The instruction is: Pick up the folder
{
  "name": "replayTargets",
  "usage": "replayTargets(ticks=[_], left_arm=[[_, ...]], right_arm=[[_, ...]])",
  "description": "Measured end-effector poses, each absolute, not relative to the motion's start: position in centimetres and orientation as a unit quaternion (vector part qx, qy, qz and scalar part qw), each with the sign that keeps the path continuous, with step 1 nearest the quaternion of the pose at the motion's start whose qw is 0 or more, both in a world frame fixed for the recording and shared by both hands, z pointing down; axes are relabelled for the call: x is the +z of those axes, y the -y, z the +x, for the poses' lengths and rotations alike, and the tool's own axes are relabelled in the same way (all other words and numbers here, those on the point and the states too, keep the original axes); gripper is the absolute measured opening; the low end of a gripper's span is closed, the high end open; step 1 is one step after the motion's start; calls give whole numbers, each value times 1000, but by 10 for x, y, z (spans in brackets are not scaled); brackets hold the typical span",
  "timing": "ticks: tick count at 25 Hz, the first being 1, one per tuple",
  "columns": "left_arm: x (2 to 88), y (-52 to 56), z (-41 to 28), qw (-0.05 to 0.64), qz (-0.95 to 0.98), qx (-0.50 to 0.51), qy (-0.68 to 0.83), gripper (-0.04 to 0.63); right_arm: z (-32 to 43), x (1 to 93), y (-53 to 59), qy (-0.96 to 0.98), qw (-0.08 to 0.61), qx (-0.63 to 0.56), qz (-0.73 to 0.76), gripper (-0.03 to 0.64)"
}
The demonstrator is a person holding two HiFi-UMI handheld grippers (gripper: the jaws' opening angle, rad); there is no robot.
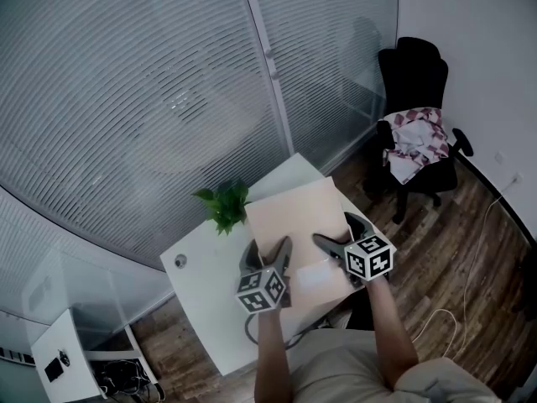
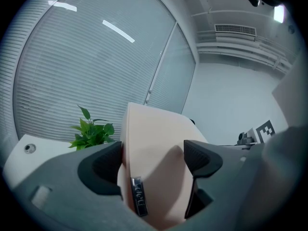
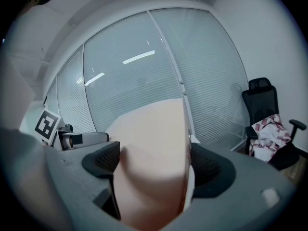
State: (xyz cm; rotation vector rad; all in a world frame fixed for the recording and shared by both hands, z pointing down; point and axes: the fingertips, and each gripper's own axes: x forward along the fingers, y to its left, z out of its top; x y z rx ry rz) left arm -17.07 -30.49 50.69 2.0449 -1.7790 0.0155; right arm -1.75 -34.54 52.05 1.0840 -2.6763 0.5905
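Observation:
A peach-coloured folder [image 1: 294,221] hangs tilted above the white desk [image 1: 201,284], held at its near edge by both grippers. My left gripper [image 1: 268,250] grips its near left corner and my right gripper [image 1: 337,232] its near right side. In the left gripper view the folder [image 2: 154,134] fills the space between the jaws of the left gripper [image 2: 153,160], and a small metal clip [image 2: 137,196] shows on its edge. In the right gripper view the folder [image 3: 154,129] sits pressed between both pads of the right gripper [image 3: 154,162].
A small green plant [image 1: 225,204] stands on the desk just beyond the folder's far left corner. A glass wall with blinds [image 1: 168,99] runs behind. A black office chair [image 1: 415,82] with a patterned cloth [image 1: 415,137] stands at right. A white cabinet [image 1: 63,359] sits at lower left.

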Motion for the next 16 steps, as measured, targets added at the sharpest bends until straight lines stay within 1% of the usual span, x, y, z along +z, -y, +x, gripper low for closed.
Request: replayTargets(ticks=[6, 16], left_arm=[[499, 302, -176, 204, 736, 3, 645, 411], [489, 309, -160, 194, 737, 9, 648, 410]], right_arm=[[-22, 511, 342, 907, 92, 190, 365, 463], [-7, 501, 348, 906, 92, 180, 371, 462]])
